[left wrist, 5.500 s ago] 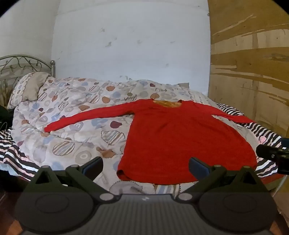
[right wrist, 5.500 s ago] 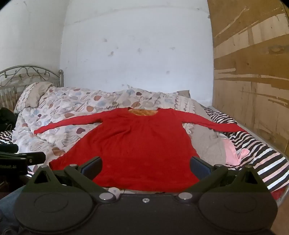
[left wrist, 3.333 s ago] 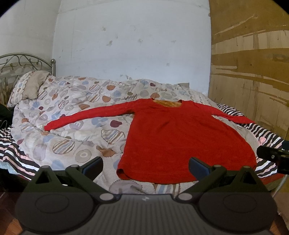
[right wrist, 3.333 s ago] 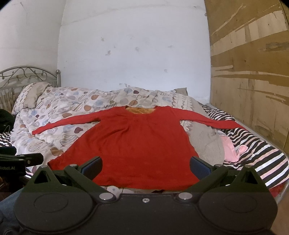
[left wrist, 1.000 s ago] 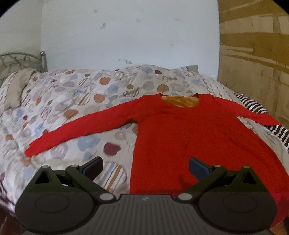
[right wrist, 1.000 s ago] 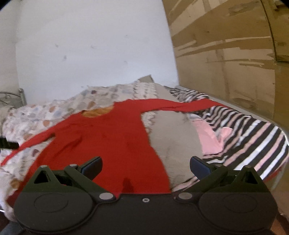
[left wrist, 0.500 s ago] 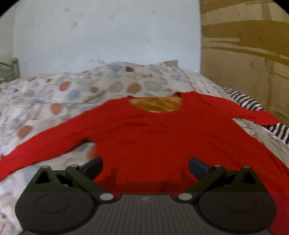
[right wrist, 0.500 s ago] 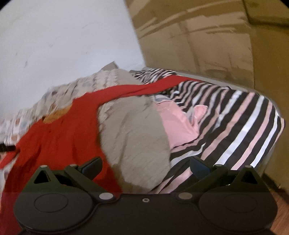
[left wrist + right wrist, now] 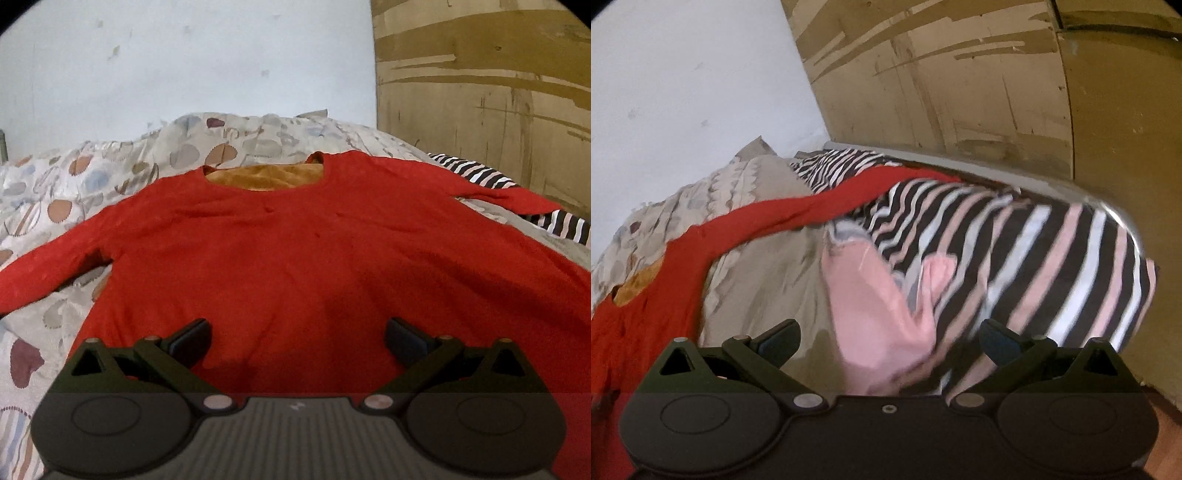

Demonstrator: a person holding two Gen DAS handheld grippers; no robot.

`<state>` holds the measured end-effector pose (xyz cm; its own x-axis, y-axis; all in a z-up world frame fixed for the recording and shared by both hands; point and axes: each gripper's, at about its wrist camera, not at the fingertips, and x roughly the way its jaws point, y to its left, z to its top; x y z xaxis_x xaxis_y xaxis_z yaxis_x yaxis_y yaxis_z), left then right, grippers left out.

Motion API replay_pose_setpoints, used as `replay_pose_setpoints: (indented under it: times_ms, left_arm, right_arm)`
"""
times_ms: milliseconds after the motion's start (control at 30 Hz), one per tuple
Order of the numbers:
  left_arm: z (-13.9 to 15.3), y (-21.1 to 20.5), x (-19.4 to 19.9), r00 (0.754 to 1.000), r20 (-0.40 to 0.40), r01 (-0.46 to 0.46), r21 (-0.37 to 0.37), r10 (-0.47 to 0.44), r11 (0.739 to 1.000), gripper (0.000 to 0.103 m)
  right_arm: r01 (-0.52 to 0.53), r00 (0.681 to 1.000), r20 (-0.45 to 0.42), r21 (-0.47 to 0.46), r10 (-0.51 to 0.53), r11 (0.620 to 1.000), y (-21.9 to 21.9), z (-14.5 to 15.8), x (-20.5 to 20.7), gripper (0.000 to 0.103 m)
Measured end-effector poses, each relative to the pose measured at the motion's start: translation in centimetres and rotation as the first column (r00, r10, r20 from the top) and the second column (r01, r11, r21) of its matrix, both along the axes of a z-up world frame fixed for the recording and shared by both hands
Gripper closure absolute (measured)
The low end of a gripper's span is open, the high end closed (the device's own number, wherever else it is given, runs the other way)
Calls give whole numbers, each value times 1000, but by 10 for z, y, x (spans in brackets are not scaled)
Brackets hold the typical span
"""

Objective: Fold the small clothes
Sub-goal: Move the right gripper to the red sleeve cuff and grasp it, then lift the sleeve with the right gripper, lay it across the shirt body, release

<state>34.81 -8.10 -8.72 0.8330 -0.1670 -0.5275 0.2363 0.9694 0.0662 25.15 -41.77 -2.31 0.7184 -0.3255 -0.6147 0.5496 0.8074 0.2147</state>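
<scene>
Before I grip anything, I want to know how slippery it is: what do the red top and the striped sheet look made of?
Red top: probably a soft knit, matte, with a slightly fuzzy texture and soft creases. Striped sheet: likely thin woven cotton, matte and finely wrinkled; motion blur leaves the weave uncertain.

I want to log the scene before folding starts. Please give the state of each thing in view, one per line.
Red top: spread flat on the bed, front up, unfolded, both sleeves stretched out.
Right sleeve: lying across the striped sheet.
Pink cloth: crumpled, unfolded.
Left tool: open, over the top's lower part, holding nothing.
Right tool: open, empty.
</scene>
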Motion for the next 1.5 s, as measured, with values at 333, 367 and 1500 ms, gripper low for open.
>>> replay_pose_setpoints:
  times_ms: [333, 367, 1500]
  left_arm:
    - [-4, 5, -1, 1000, 24, 0, -27, 1, 1000, 0]
    - [-4, 4, -2, 1000, 27, -1, -25, 1, 1000, 0]
    - [-7, 10, -3, 1000, 30, 0, -75, 3, 997, 0]
  right_arm:
    - [-27, 998, 53, -111, 33, 993, -67, 18, 114, 1]
    - [-21, 998, 58, -114, 27, 993, -76, 18, 128, 3]
    - [267, 910, 284, 154, -301, 951, -180, -4, 204, 98]
